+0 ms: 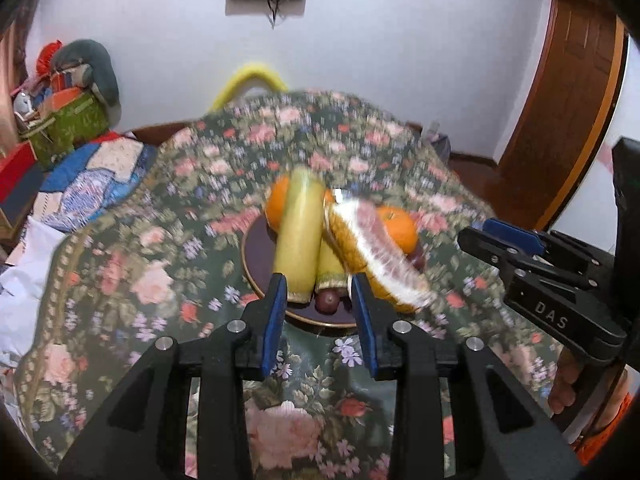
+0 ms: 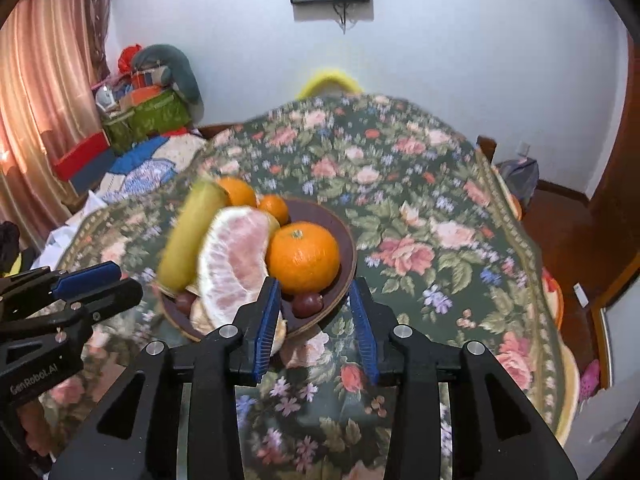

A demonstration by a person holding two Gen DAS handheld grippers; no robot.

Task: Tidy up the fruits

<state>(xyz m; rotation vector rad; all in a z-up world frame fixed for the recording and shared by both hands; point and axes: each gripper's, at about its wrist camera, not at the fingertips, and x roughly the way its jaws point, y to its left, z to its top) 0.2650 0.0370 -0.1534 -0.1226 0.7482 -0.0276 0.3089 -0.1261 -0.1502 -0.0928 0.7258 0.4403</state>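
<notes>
we find the fruit gathered on the dark round plate (image 2: pixel 344 240), which sits on the floral tablecloth (image 2: pixel 420 208). relative to the plate: two bananas (image 1: pixel 298 236) lie across its left half, a peeled pomelo wedge (image 2: pixel 236 264) leans at its near-left edge, a large orange (image 2: pixel 303 257) sits at its centre, two smaller oranges (image 2: pixel 240 192) toward its far rim, and small dark red fruits (image 2: pixel 306 304) at its near rim. we see no loose fruit on the cloth beyond the plate, so we judge the task near complete or finished; perhaps only tidying remains.

the left gripper (image 1: pixel 320 306) and the right gripper (image 2: pixel 316 312) both hover just short of the plate's near rim, fingers spread wide, holding nothing.

materials: the oranges are glossy and dimpled, the bananas smooth and greenish-yellow, the pomelo pale pink, membranous, with thick yellow rind. the plate looks hard and gold-edged; the cloth is soft, woven.
</notes>
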